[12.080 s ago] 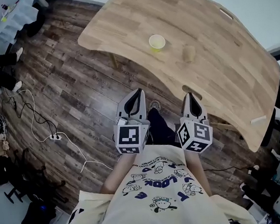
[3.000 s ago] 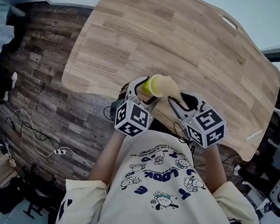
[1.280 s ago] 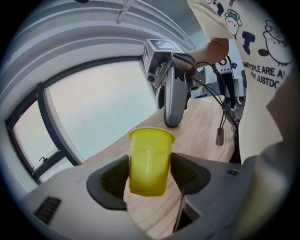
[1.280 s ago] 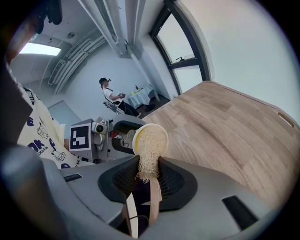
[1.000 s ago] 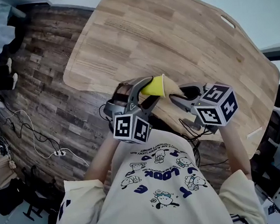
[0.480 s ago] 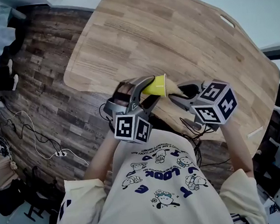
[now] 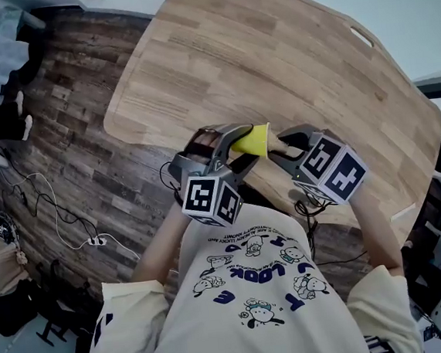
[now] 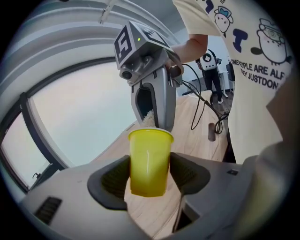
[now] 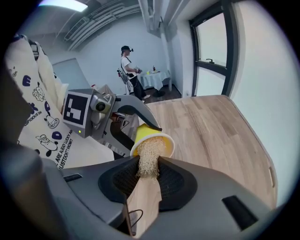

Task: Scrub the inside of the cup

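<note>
1. Task item: yellow plastic cup (image 8: 149, 161). It is smooth, tapered and thin-walled, held up above the light wooden bench (image 7: 310, 62), with its mouth tipped toward the brush.
2. left gripper (image 8: 150, 174): jaws set wide, ribbed dark pads pressing on opposite sides of the cup wall.
3. scrub brush (image 9: 148, 157): coarse tan fibre head on a flat wooden handle. The head sits in the cup mouth.
4. right gripper (image 9: 149, 183): jaws narrow, clamped on the handle.
5. Judgement: twist the fibres against the wall, then work down to the base. Hold gently on the left, since thin plastic probably buckles.
</note>
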Available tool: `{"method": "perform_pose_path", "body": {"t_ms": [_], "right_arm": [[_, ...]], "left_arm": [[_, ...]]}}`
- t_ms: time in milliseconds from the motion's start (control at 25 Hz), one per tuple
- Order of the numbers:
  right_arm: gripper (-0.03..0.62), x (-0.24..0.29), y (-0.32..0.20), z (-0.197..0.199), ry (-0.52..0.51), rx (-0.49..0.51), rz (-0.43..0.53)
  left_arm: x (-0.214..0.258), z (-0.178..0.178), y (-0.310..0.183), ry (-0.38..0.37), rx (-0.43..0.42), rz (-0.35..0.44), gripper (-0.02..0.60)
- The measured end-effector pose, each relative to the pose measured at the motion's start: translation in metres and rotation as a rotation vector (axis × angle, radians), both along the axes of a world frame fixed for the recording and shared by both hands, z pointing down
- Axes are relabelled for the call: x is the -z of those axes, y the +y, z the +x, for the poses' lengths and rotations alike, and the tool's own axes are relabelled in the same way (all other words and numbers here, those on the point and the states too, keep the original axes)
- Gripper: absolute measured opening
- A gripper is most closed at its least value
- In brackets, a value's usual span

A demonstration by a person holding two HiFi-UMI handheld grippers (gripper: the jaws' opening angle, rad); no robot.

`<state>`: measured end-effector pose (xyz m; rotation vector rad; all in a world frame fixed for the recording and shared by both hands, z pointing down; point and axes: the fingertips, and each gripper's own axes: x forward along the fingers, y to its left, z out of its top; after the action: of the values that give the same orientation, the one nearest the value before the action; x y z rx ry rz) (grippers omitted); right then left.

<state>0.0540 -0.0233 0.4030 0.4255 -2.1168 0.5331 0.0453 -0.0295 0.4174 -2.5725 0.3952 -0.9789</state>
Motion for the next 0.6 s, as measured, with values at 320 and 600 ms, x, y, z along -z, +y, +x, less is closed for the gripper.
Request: {"method": "perform_pose_path", "body": {"t_ms": [320,600], "right_arm": [[0.095,0.006,0.002,-0.008,-0.009,0.072,0.043],[0.094,0.008,0.004,-0.012,0.005,0.119,0.096]], "left_arm": [[0.002,-0.002,0.005,0.079,0.008,-0.164,0.285],[0.004,-0.003,0.009,0.089,-0.022,-0.243,0.285]]}}
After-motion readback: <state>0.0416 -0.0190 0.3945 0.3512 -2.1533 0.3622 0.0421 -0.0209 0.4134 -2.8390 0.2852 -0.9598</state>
